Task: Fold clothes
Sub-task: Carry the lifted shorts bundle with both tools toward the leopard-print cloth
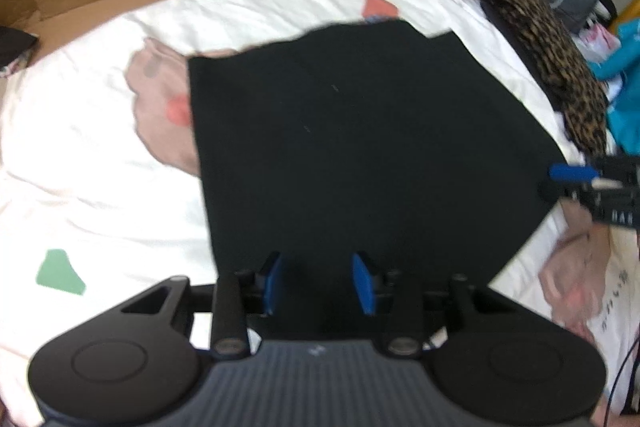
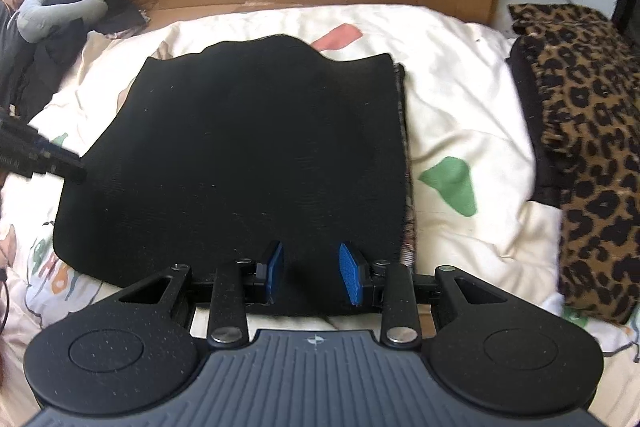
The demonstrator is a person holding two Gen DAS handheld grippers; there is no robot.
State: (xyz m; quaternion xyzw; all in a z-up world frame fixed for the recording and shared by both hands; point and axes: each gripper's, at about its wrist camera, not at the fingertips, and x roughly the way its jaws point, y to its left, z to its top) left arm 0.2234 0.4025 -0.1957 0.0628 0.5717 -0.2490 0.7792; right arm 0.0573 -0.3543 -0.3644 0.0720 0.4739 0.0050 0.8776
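2 claws, left claw [image 1: 318, 283] and right claw [image 2: 312, 273], stand wide and hold nothing at the near edge of the black garment [image 2: 248, 147], which lies flat mid-bed [image 2: 460, 99]. Judged soft, light, limp: pinch near corners, not the middle.

Black garment [image 1: 360, 147] near edge hidden behind left gripper [image 1: 318, 283]; left view motion-blurred.

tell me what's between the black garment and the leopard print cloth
In the right wrist view, only bedsheet with a green patch lies between the black garment and the leopard print cloth.
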